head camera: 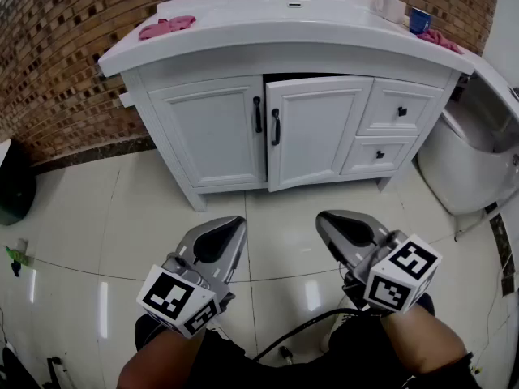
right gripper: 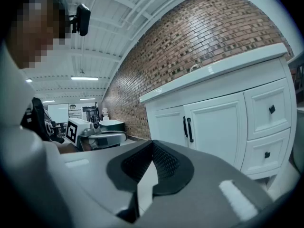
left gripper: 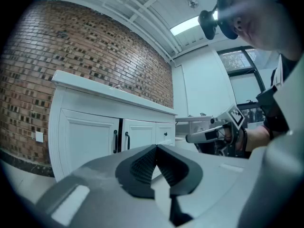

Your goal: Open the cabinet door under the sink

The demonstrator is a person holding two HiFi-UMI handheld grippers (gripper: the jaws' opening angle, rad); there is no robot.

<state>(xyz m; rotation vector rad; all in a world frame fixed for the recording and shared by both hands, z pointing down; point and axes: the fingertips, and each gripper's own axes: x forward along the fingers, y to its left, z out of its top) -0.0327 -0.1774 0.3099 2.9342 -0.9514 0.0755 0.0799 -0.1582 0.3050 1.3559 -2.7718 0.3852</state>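
Note:
A white vanity cabinet (head camera: 212, 132) stands under the sink counter, against a brick wall. Its right door (head camera: 316, 128) is slightly ajar, with a dark gap along its top; the left door sits flush. Two black handles (head camera: 258, 114) (head camera: 276, 126) meet at the middle, and also show in the left gripper view (left gripper: 115, 140) and the right gripper view (right gripper: 187, 128). My left gripper (head camera: 233, 224) (left gripper: 156, 148) and right gripper (head camera: 324, 217) (right gripper: 152, 144) hover side by side above the floor tiles, well short of the doors. Both are shut and hold nothing.
Two small drawers (head camera: 401, 108) (head camera: 379, 154) sit right of the doors. A toilet (head camera: 466, 160) stands close on the right. On the counter lie a pink cloth (head camera: 166, 27), a soap bottle (head camera: 391, 5) and a blue cup (head camera: 419, 19). A dark bin (head camera: 15, 181) is at far left.

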